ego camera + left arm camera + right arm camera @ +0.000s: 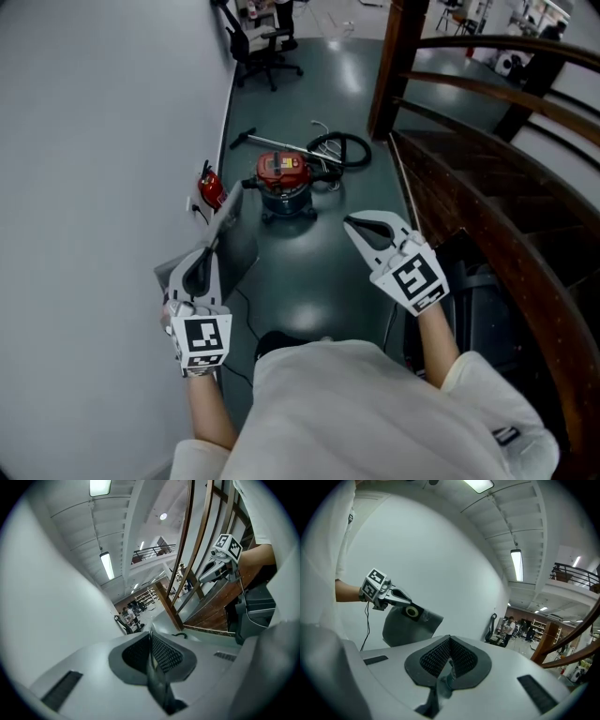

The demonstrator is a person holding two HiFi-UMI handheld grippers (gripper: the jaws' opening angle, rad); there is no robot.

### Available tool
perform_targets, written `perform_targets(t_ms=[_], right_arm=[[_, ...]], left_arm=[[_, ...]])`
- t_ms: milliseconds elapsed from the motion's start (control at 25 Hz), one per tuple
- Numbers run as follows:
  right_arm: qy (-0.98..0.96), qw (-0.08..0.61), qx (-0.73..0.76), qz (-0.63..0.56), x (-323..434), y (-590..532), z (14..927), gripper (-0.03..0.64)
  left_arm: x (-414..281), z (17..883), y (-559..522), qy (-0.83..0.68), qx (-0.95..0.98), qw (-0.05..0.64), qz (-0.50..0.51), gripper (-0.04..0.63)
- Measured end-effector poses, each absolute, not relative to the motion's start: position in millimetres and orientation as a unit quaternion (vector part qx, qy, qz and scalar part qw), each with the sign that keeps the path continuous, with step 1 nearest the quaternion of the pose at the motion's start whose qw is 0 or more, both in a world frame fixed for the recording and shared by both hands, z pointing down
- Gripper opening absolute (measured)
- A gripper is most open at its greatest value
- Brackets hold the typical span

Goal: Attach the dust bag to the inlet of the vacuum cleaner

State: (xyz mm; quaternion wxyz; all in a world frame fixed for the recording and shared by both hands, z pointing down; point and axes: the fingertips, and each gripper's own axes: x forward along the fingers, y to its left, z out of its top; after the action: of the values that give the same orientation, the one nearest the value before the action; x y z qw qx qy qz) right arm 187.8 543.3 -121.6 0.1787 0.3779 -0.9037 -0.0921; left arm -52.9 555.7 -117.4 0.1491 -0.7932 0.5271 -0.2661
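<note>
Hanging from the clenched left gripper (214,246), the grey dust bag (242,251) is held up. The right gripper (349,223) is squeezed together, empty.

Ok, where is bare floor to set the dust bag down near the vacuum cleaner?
Bare floor lies between the vacuum cleaner and the person, bordered by wall and staircase. Crowded behind it: hose and tube; a fire extinguisher stands by the wall.
</note>
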Motion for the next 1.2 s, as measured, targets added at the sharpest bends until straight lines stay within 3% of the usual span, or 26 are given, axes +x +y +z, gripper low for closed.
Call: perform_targets(t_ms=[520, 1200], right_arm=[[-0.899, 0.190, 0.387, -0.085, 207, 504, -109, 0.028], [-0.886, 0.199, 0.409, -0.086, 170, 331, -114, 0.028]], left_arm=[[-45, -108, 520, 0.539, -0.788, 0.136, -0.266, 0.020], [-76, -93, 338, 0.500, -0.816, 0.128, -0.262, 0.020]])
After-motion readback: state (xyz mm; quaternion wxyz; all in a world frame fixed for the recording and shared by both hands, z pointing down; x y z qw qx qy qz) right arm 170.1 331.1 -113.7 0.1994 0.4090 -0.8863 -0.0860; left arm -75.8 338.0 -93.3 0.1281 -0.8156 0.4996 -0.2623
